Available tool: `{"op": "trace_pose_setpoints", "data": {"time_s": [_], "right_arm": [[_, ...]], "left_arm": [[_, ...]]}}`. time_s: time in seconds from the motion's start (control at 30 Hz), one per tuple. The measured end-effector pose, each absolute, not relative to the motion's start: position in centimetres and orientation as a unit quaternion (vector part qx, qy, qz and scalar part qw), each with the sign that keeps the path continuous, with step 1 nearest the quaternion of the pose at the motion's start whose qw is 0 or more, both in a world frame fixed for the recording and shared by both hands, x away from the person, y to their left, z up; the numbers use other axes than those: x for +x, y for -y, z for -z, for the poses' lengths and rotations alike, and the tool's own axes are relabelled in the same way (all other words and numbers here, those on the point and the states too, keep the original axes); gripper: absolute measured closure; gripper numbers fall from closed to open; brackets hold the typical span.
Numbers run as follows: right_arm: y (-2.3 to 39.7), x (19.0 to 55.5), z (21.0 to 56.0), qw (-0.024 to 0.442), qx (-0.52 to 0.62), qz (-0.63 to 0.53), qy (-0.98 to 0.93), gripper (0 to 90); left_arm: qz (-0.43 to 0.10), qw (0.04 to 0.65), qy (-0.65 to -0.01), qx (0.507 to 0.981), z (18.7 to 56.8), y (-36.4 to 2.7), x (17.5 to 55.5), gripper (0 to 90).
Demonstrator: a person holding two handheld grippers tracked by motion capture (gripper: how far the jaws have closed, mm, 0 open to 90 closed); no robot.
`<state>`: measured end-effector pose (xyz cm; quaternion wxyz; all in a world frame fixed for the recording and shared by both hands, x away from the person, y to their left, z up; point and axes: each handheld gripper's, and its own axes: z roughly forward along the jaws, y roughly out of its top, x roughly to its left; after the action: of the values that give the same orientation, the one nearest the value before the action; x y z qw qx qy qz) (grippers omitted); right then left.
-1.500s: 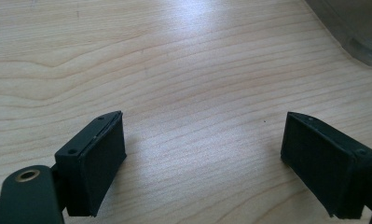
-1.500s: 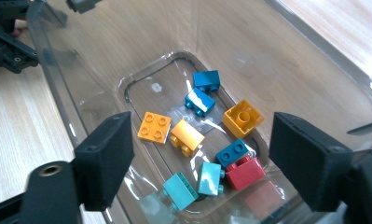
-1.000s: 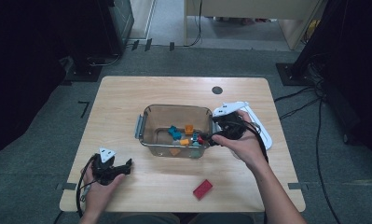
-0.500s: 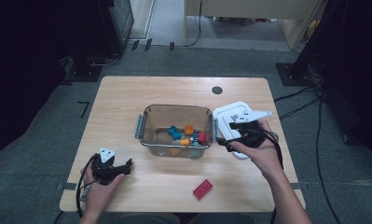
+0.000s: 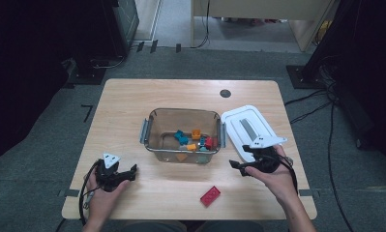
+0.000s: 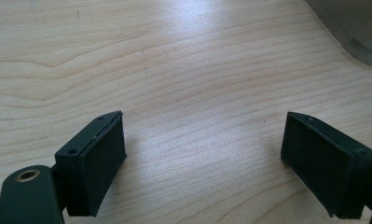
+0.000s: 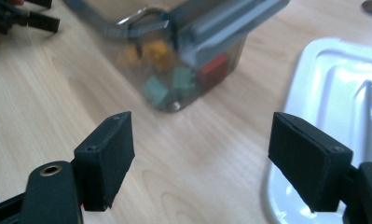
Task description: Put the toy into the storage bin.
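One clear plastic container (image 5: pixel 183 135) stands mid-table, holding about seven small blocks (image 5: pixel 194 140): teal, orange and red. One white lid (image 5: pixel 246 129) lies just right of it. One red brick (image 5: pixel 210 195) lies alone on the wooden table (image 5: pixel 127 104) near the front edge. The right gripper (image 5: pixel 236 165) sits beside the lid's front edge, jaws wide apart, holding nothing. The left gripper (image 5: pixel 131 171) rests low at front left, equally spread and empty.
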<state>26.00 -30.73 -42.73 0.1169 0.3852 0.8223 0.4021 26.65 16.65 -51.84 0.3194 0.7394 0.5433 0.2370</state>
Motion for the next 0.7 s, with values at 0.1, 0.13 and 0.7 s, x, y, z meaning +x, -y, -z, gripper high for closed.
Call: {"op": "trace_pose_setpoints", "data": {"time_s": [0.1, 0.13, 0.7], "right_arm": [[30.4, 25.1, 43.9, 0.112, 0.385, -0.4, -0.824, 23.1], [30.2, 24.8, 44.2, 0.109, 0.384, -0.4, -0.825, 23.0], [24.2, 20.2, 48.4, 0.094, 0.357, -0.408, -0.835, 15.1]], "left_arm": [[-0.237, 0.32, -0.544, 0.739, 51.8, -16.6, 26.7, 13.2], [-0.237, 0.319, -0.543, 0.739, 51.8, -16.7, 26.7, 13.2], [-0.237, 0.32, -0.543, 0.739, 51.8, -16.7, 26.7, 13.2]]}}
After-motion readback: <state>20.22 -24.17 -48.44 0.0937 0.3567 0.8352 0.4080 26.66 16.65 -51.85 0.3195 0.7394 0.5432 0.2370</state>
